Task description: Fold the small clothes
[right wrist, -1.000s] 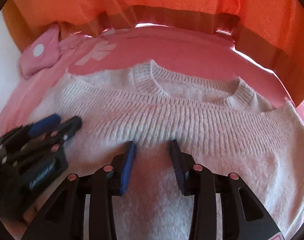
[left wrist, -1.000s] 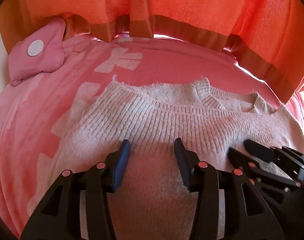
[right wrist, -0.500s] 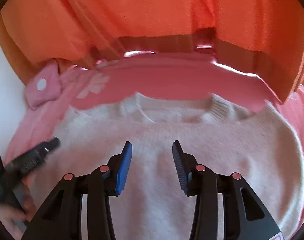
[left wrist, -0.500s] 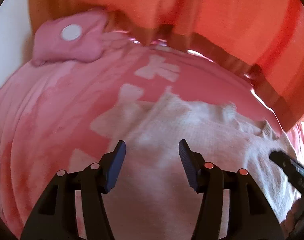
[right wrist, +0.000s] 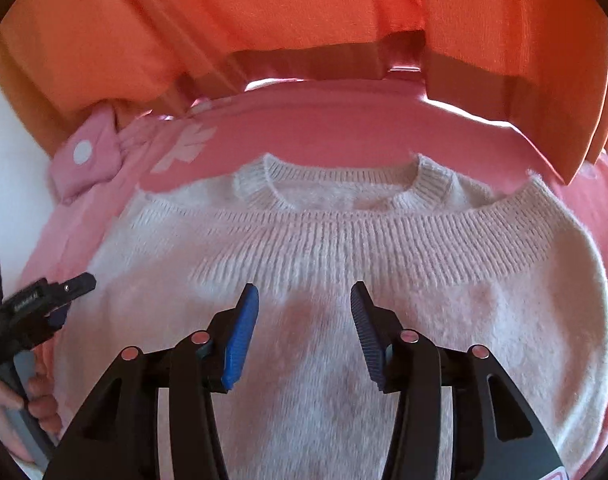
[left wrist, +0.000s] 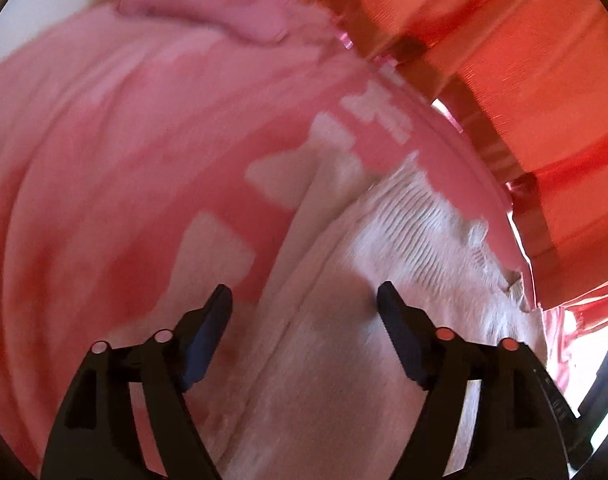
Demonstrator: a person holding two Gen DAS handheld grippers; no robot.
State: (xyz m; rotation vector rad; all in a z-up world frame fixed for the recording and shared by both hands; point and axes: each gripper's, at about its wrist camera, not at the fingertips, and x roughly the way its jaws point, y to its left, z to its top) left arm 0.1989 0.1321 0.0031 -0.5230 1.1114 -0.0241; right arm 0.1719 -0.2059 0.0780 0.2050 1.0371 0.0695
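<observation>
Bed under a pink blanket with pale bow prints, white knit sweater flat at centre, small pink pillow at ten o'clock

Cream ribbed sweater on pink blanket with pale bows, orange curtain behind.

Fuzzy ribbed-knit sweater lies on soft matt pink blanket; orange curtain is woven cloth.

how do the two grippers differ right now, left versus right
The left gripper stands wider open than the right gripper; both have just been opening. The left sits over the white sweater's side edge and the pink blanket; the right sits over its middle. Neither holds anything.
</observation>
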